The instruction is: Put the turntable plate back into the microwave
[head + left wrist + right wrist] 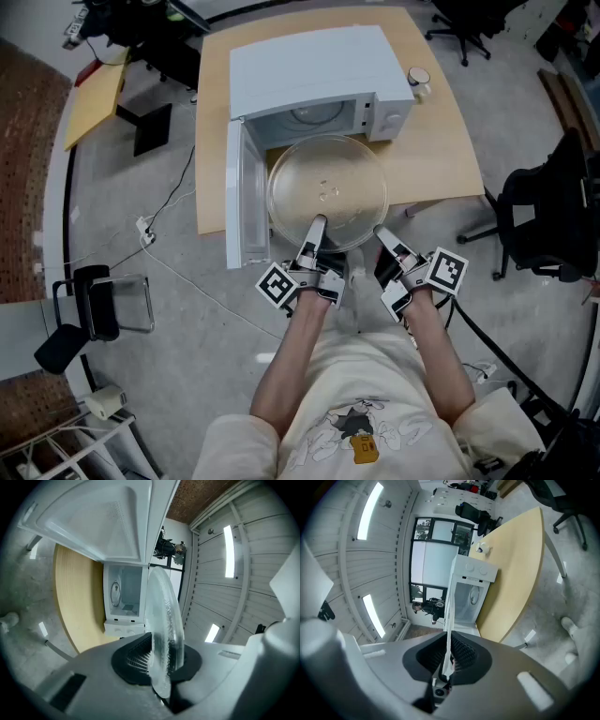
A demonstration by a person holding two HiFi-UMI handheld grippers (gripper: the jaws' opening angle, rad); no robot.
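The clear glass turntable plate (327,190) hangs level in front of the white microwave (314,80), whose door (242,197) stands open to the left. My left gripper (316,228) is shut on the plate's near left rim. My right gripper (382,235) is shut on the near right rim. In the left gripper view the plate (162,630) shows edge-on between the black pads, with the open cavity (123,592) beyond. The right gripper view shows the thin rim of the plate (450,620) pinched between the pads, and the microwave (469,592) ahead.
The microwave stands on a light wooden table (441,141) with a small cup (419,82) to its right. Office chairs (548,220) stand at the right. A cable (159,225) runs over the grey floor at the left, near a small chair (98,305).
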